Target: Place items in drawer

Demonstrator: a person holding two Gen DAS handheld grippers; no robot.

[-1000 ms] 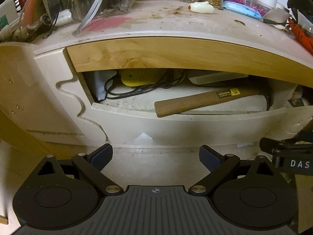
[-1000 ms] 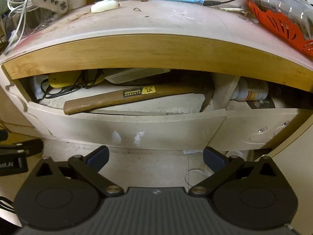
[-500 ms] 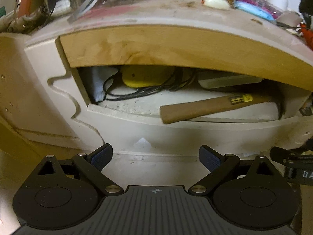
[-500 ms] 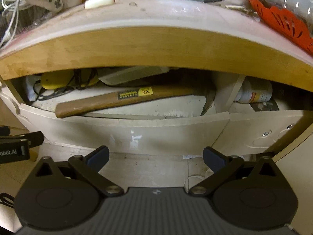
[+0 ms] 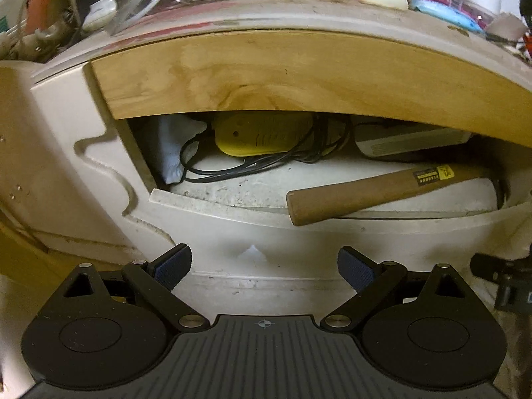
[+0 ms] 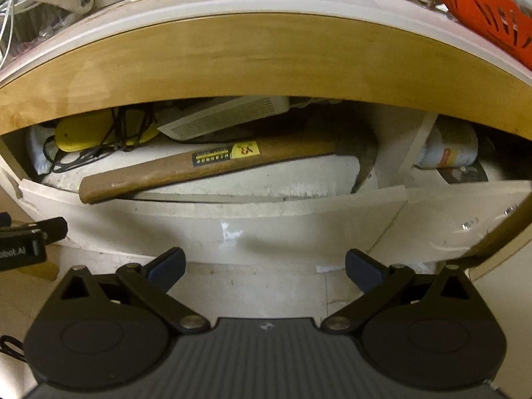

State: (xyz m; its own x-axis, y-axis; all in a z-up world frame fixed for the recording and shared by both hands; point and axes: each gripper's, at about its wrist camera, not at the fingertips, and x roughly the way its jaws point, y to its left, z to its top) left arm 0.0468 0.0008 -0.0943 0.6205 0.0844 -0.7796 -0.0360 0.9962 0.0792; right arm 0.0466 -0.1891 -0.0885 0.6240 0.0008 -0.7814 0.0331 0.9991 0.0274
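both jaws apart and empty; hammer (image 6: 212, 169) in open drawer (image 6: 266, 212), yellow device (image 5: 262, 136) and black cord (image 5: 232, 173) behind

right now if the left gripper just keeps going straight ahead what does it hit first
Most likely the drawer's white front panel: it fills the view straight ahead of the open left gripper. The hammer lies higher, inside. Depth is hard to judge.

Matte black left tongs (image 5: 264, 267); blue ribbed pads (image 5: 173, 267); silver pivot screws.
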